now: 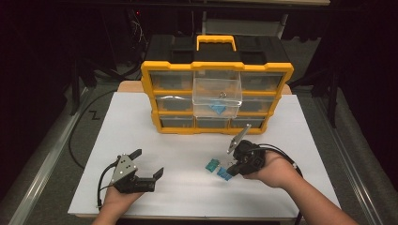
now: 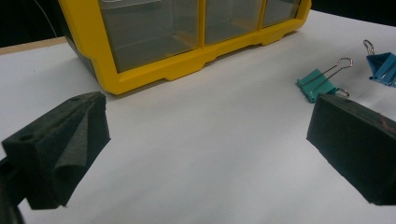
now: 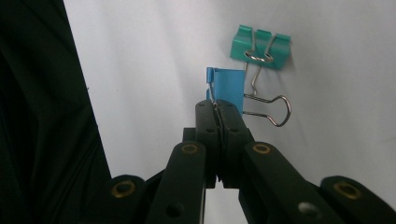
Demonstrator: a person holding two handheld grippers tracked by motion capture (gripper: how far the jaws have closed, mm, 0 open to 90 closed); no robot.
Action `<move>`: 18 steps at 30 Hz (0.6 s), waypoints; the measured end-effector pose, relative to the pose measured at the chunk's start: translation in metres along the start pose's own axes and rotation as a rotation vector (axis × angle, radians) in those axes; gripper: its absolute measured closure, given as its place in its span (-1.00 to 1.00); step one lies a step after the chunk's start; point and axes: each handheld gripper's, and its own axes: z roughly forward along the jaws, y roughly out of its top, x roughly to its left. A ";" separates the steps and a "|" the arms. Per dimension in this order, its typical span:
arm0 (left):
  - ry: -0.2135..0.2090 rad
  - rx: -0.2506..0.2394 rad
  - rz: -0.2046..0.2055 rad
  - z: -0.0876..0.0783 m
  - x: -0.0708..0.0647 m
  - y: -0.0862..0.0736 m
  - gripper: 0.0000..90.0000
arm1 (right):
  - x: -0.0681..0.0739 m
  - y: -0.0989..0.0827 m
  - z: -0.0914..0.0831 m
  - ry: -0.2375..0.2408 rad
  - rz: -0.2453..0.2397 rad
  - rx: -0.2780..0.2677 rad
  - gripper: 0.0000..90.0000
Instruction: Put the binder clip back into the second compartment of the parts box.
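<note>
My right gripper [image 3: 216,108] is shut on a blue binder clip [image 3: 227,87], pinching it at its near edge. A teal binder clip [image 3: 260,46] lies just beyond on the white tabletop. In the high view the right gripper [image 1: 233,169] sits at the table's front right, with the blue clip [image 1: 224,175] at its tip and the teal clip [image 1: 212,165] beside it. My left gripper [image 1: 149,162] rests at the front left, open and holding nothing. In its own view the left gripper [image 2: 205,140] has wide-apart jaws, and the teal clip [image 2: 317,84] and blue clip [image 2: 384,65] show at the right.
A yellow and black drawer organizer [image 1: 155,93] stands at the back of the white table [image 1: 131,122]. Its clear middle drawer [image 1: 217,91] is pulled out with something blue [image 1: 217,108] inside. The organizer's lower front [image 2: 187,60] is close ahead of the left gripper.
</note>
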 end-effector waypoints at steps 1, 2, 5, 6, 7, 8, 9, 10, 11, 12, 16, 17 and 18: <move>0.000 0.000 0.000 0.000 0.000 0.000 -0.99 | -0.001 -0.001 -0.002 -0.002 0.003 0.007 1.00; 0.001 -0.002 0.000 0.000 0.000 0.000 -0.99 | -0.001 -0.003 -0.004 -0.003 0.004 0.014 1.00; 0.002 -0.006 -0.001 -0.001 0.000 0.000 -0.99 | -0.003 -0.007 -0.011 -0.004 0.013 0.018 1.00; 0.003 -0.006 -0.002 -0.001 0.000 0.000 -0.99 | -0.004 -0.009 -0.013 -0.008 0.013 0.017 1.00; 0.002 -0.004 -0.003 0.000 0.000 0.000 -0.99 | -0.004 -0.010 -0.016 -0.010 0.018 0.019 1.00; 0.002 -0.002 -0.002 0.000 0.000 0.000 -0.99 | -0.005 -0.012 -0.019 -0.014 0.019 0.023 1.00; 0.003 -0.005 -0.003 0.000 0.000 0.000 -0.99 | -0.007 -0.013 -0.021 -0.015 0.020 0.021 1.00; 0.003 -0.006 -0.002 0.000 0.000 0.000 -0.99 | -0.008 -0.014 -0.024 -0.017 0.026 0.022 1.00; 0.003 -0.006 -0.003 -0.001 0.000 0.000 -0.99 | -0.009 -0.016 -0.027 -0.020 0.028 0.026 1.00; 0.003 -0.005 -0.002 -0.001 0.000 0.000 -0.99 | -0.010 -0.017 -0.030 -0.023 0.028 0.025 1.00; 0.003 -0.004 -0.003 -0.001 0.000 0.000 -0.99 | -0.014 -0.020 -0.043 -0.024 0.044 0.025 1.00; 0.004 -0.006 -0.003 -0.001 0.000 0.000 -0.99 | -0.014 -0.020 -0.047 -0.025 0.049 0.027 1.00; 0.004 -0.006 -0.002 -0.001 0.000 0.000 -0.99 | -0.015 -0.020 -0.050 -0.026 0.049 0.026 1.00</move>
